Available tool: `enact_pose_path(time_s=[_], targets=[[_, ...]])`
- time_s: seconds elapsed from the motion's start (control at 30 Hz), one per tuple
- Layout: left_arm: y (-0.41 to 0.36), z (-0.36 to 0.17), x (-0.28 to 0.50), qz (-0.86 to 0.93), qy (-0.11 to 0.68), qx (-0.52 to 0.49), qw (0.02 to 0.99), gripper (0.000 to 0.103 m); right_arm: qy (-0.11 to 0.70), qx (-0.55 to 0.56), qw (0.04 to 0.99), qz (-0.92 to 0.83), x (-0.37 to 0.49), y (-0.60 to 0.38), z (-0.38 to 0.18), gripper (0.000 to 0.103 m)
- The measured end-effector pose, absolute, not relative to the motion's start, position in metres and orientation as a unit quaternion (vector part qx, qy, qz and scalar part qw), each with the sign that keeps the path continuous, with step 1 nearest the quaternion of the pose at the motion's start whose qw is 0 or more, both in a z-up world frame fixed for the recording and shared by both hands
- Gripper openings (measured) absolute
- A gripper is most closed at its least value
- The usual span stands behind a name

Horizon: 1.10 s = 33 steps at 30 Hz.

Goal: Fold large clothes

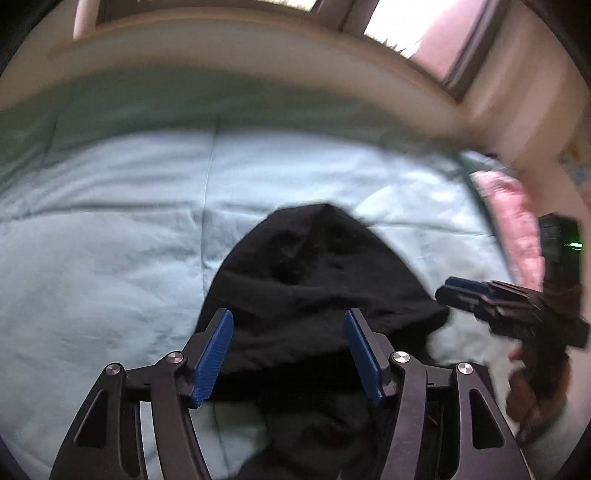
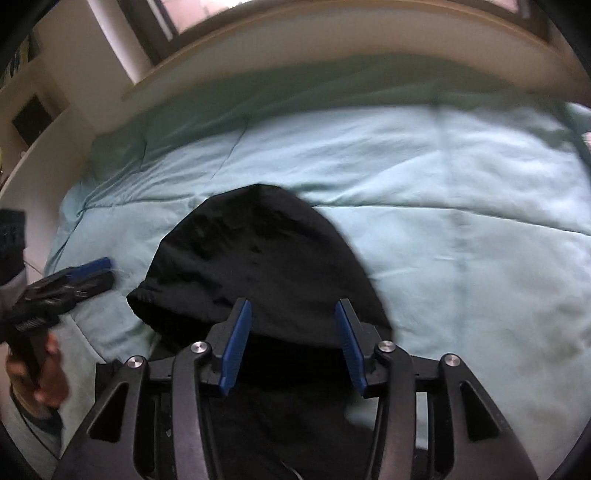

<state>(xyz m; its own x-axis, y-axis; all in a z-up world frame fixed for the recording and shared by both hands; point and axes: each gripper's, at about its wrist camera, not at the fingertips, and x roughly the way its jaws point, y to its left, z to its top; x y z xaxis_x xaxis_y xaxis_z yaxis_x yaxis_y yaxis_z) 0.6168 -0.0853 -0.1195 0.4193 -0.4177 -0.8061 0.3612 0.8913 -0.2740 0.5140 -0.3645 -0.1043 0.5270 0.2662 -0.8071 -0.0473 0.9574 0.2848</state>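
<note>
A black garment [image 1: 317, 295] lies bunched on a pale blue-green bedspread [image 1: 110, 240], filling the lower centre of both wrist views and tapering to a rounded point toward mid-frame. In the left wrist view the left gripper [image 1: 288, 354] hangs over the cloth with its blue-padded fingers spread; nothing is pinched between them. The right gripper [image 2: 293, 341], in its own view, likewise stands parted above the dark fabric, its pads clear of it.

Each camera catches the other tool. The left wrist view shows the right gripper at the right edge, blurred, with a hand [image 1: 532, 391] below it, and a pink patterned cloth [image 1: 513, 225] at the bed's right side beside a dark device bearing a small green light [image 1: 574, 244]. The right wrist view shows the left gripper at the left edge, its hand [image 2: 40, 373] wrapped round the handle, plus a white shelf unit [image 2: 40, 147] in the upper left.

No writing or label can be read in either view.

The bedspread is wrinkled, with stitched seams. Beyond it a cream headboard or ledge [image 2: 332, 44] curves under a dark-framed window [image 1: 406, 26].
</note>
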Motion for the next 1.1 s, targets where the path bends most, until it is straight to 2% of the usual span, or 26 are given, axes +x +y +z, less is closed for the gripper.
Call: enact_pose_path(time_s=[0.07, 0.13, 0.2, 0.37, 0.6, 0.7, 0.83, 0.97, 1.1], targets=[[-0.092, -0.163, 0.634, -0.219, 0.531, -0.037, 0.818, 0.063, 0.503, 0.104, 0.852, 0.102, 0.531, -0.346, -0.13, 0.05], [-0.09, -0.2, 0.637, -0.203, 0.57, -0.038, 0.796, 0.057, 0.535, 0.081, 0.836, 0.091, 0.544, -0.339, -0.17, 0.049], [-0.082, -0.221, 0.634, -0.207, 0.573, -0.051, 0.791, 0.057, 0.548, 0.077, 0.828, 0.096, 0.544, -0.337, -0.202, 0.047], [-0.082, -0.213, 0.634, -0.205, 0.561, -0.042, 0.801, 0.057, 0.549, 0.078, 0.828, 0.09, 0.544, -0.338, -0.196, 0.045], [-0.069, -0.164, 0.609, -0.218, 0.516, -0.047, 0.827, 0.056, 0.495, 0.064, 0.862, 0.09, 0.503, -0.356, -0.134, 0.046], [-0.061, -0.181, 0.61, -0.194, 0.524, -0.056, 0.828, 0.056, 0.507, 0.061, 0.858, 0.058, 0.5, -0.373, -0.146, 0.045], [-0.064, -0.217, 0.62, -0.183, 0.553, -0.047, 0.811, 0.056, 0.554, 0.092, 0.825, 0.064, 0.51, -0.385, -0.199, 0.045], [-0.075, -0.198, 0.623, -0.166, 0.547, 0.016, 0.82, 0.057, 0.564, 0.078, 0.82, 0.063, 0.516, -0.383, -0.193, 0.045], [-0.069, -0.15, 0.616, -0.219, 0.519, 0.038, 0.825, 0.057, 0.559, 0.074, 0.822, 0.08, 0.52, -0.383, -0.162, 0.049]])
